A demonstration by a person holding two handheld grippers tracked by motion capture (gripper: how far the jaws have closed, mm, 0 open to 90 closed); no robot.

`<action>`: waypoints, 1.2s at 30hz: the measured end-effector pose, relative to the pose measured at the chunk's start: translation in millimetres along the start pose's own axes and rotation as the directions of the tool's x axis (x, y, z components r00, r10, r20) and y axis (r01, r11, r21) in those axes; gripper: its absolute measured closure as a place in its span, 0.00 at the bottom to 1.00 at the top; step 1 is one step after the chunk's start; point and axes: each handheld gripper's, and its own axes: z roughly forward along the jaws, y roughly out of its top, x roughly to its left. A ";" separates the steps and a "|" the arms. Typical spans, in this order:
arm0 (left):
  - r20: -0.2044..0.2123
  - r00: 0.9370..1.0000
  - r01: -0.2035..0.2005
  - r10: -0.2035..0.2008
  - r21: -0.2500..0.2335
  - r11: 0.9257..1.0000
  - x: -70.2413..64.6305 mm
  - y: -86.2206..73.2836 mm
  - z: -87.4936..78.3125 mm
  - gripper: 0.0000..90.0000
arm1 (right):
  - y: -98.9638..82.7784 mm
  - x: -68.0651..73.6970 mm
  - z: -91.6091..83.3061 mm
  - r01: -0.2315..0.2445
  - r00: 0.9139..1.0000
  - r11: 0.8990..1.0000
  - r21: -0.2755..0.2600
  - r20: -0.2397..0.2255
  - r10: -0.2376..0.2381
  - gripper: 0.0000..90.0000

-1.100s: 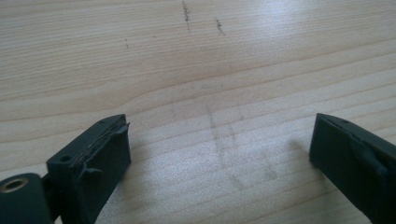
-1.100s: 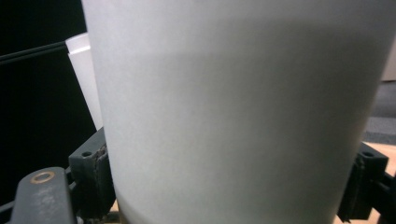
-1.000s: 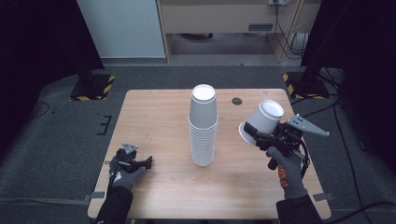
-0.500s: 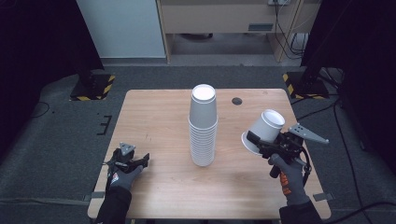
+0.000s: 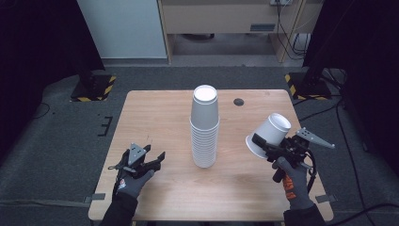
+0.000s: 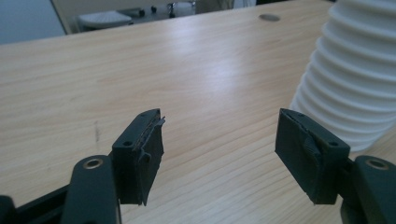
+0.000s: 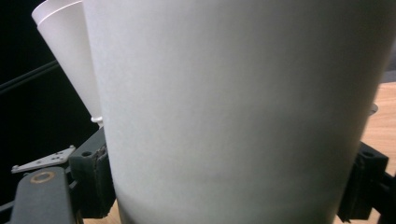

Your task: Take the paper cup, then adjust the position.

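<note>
At the left of the worktop [image 5: 155, 108], the left hand-held gripper [image 5: 149, 162] is hovering low with its jaws spread and nothing between them; they have just been closing partway. In the middle, a tall stack of white paper cups [image 5: 204, 127] is standing upside down. To the right, the right hand-held gripper [image 5: 263, 143] is pinching a single white cup [image 5: 269, 134], holding it tilted above the worktop near the right edge, apart from the stack.
</note>
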 end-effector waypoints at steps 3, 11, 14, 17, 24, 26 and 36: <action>0.041 0.999 -0.008 0.009 -0.037 0.999 -9.8 4.3 -1.5 0.35 | -0.8 -2.3 -0.6 -0.022 1.000 1.000 -0.003 -0.001 0.022 0.17; 0.132 0.990 -0.046 0.053 -0.060 0.997 -40.1 9.7 -0.5 0.36 | -3.6 -5.1 -0.6 -0.046 0.999 0.999 -0.006 -0.001 0.046 0.17; 0.171 0.983 -0.059 0.070 -0.068 0.996 -50.9 11.4 0.1 0.36 | -4.2 -6.3 -0.9 -0.056 0.998 0.998 -0.006 -0.005 0.056 0.17; 0.192 0.978 -0.072 0.085 -0.077 0.994 -57.8 12.9 -0.5 0.37 | -4.5 -7.2 -1.3 -0.073 0.997 0.997 -0.008 -0.014 0.073 0.17; 0.232 0.966 -0.091 0.112 -0.100 0.991 -74.9 16.0 -2.4 0.38 | -6.4 -11.2 -2.5 -0.097 0.995 0.995 -0.009 -0.008 0.097 0.17; 0.259 0.958 -0.096 0.123 -0.114 0.989 -85.0 17.9 -2.3 0.38 | -6.6 -11.6 -3.2 -0.110 0.994 0.994 -0.011 -0.009 0.110 0.17; 0.298 0.943 -0.114 0.149 -0.134 0.984 -104.5 22.1 -0.5 0.41 | -10.1 -13.0 -2.9 -0.140 0.990 0.990 -0.011 -0.018 0.140 0.17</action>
